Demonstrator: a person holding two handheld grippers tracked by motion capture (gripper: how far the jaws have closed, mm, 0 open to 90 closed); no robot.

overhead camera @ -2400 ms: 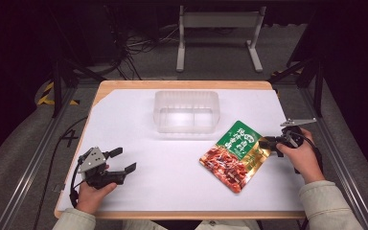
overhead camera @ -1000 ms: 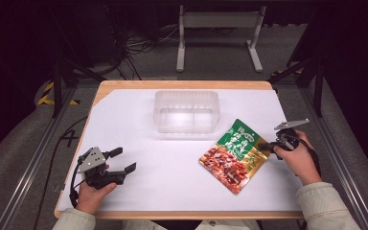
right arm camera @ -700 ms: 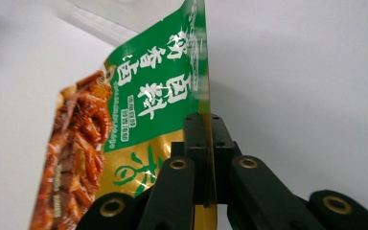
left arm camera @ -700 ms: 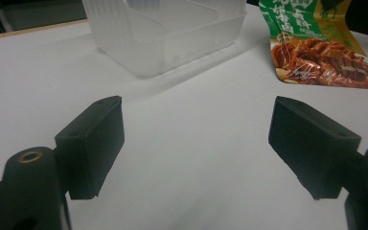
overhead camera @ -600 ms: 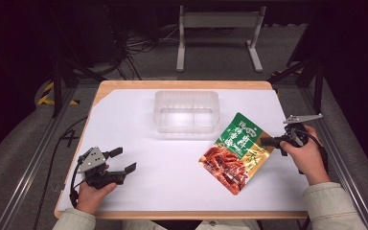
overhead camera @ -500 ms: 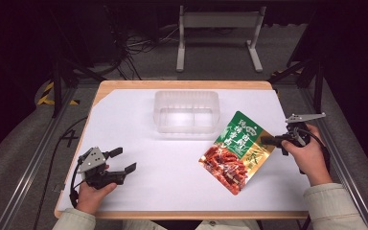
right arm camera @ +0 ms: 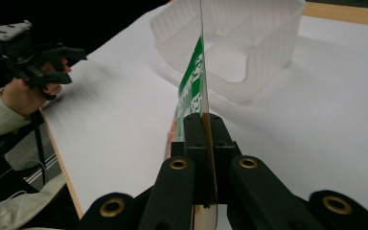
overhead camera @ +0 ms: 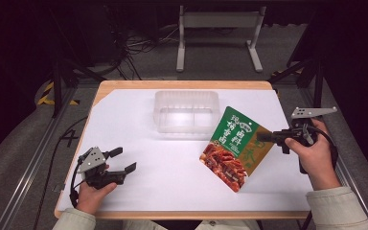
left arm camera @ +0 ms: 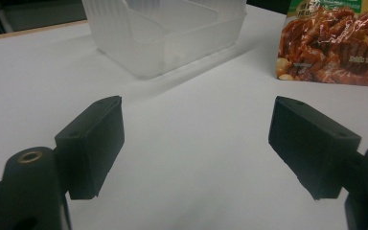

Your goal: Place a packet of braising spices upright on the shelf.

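Now the white table [overhead camera: 139,120] carries a clear plastic bin [overhead camera: 187,111] near its far edge, the green and red food pouch [overhead camera: 236,141] hangs just right of it, pinched at its edge by the right gripper [overhead camera: 263,137], and the left gripper [overhead camera: 124,160] rests spread wide at the near left.

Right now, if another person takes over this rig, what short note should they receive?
Right gripper: shut on the edge of the sauce packet, which hangs lifted and tilted, its lower corner near the table.
Left gripper: open, holding nothing, resting at the near left of the table.
Clear plastic container: at the far middle, nothing in it.
Done: packet gripped and raised.
Left: probably carry the packet to the container and let go.
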